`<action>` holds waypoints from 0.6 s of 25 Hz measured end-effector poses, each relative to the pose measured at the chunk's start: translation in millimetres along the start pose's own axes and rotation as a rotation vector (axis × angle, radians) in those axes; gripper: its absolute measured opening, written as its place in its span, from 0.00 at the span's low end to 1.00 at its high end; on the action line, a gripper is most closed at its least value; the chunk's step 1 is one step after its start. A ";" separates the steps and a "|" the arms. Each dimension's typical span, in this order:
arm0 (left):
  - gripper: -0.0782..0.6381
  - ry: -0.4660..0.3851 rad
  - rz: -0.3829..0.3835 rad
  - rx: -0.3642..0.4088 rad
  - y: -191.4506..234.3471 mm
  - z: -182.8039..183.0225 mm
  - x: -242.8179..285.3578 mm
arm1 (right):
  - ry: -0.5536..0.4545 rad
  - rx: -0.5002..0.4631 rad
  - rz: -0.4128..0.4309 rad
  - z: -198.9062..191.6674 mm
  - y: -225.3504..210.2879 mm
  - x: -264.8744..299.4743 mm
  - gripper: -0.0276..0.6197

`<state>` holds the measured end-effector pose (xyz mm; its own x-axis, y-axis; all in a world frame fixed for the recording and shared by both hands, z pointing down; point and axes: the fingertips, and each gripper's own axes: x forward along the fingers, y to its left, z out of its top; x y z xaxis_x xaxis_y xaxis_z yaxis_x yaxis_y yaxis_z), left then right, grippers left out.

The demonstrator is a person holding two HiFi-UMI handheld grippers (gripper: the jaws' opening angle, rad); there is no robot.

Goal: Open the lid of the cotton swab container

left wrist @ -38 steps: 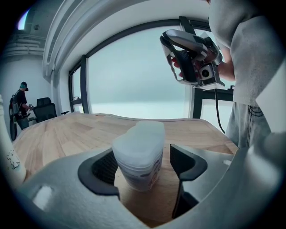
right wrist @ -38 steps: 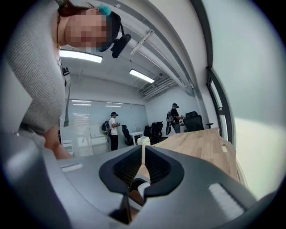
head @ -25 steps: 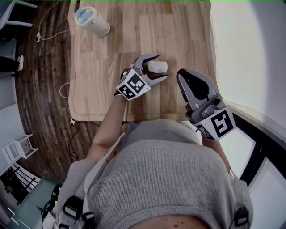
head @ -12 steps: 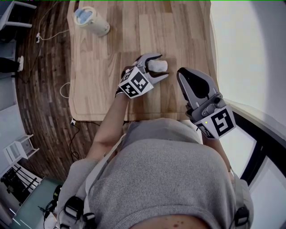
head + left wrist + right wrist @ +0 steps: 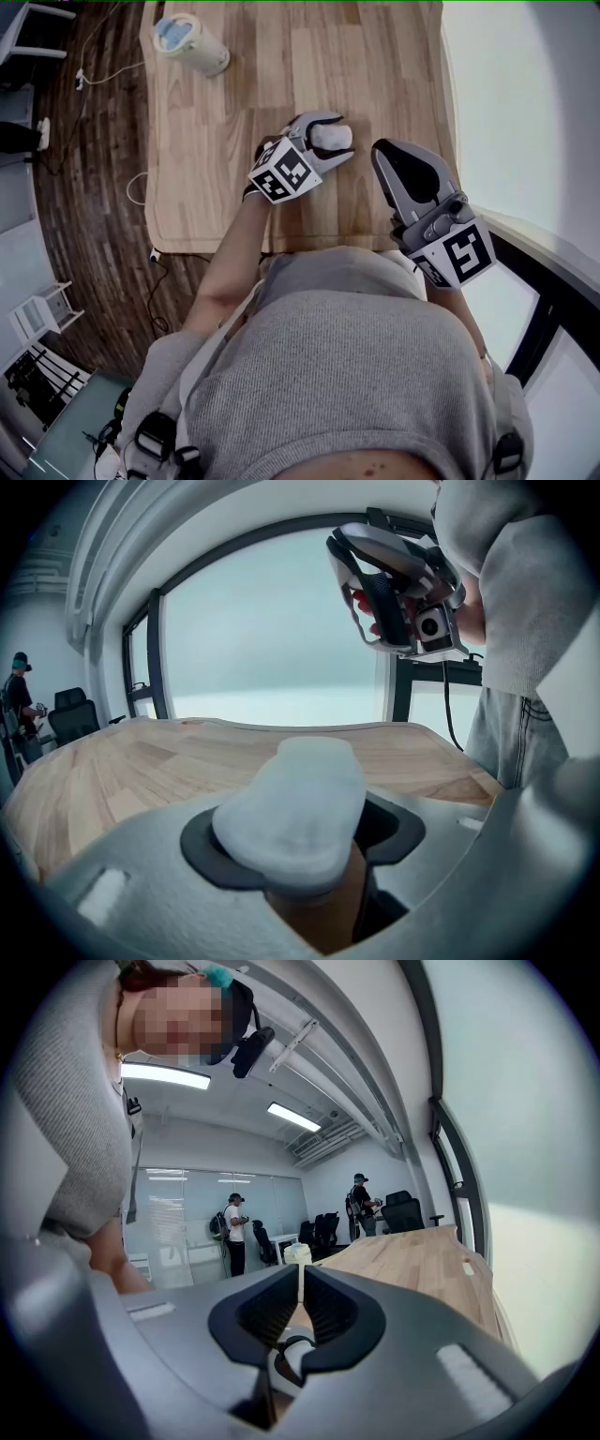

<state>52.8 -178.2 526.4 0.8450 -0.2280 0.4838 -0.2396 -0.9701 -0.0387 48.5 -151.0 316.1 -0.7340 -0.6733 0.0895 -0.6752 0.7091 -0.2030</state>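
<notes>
Right gripper (image 5: 382,153) is nearest you: jaws together, nothing in them, raised off the table (image 5: 216,141). Left gripper (image 5: 336,137) sits low on the wood, its jaws closing round the cotton swab container (image 5: 295,808) (pads not clamped yet, by the look). Finish the squeeze on the body, below the lid, and pin it down. Then bring the right tips to the lid's edge. Ignore the pale jar (image 5: 192,42) at the far corner.

Cotton swab container (image 5: 330,138) (image 5: 292,810): small, frosted white, with a rounded oval lid (image 5: 298,789) over a narrower body. It stands on the wooden tabletop (image 5: 244,94), toward the near right part, between the closing jaws of the left gripper (image 5: 343,137). The lid appears shut.
</notes>
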 end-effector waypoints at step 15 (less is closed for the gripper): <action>0.47 0.000 0.018 -0.010 -1.0 -0.6 -3.9 | 0.018 -0.004 0.010 -1.8 0.8 3.9 0.07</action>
<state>49.5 -176.4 525.1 0.8406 -0.2458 0.4827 -0.2598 -0.9649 -0.0388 44.9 -152.6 318.1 -0.7421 -0.6621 0.1047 -0.6679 0.7169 -0.2000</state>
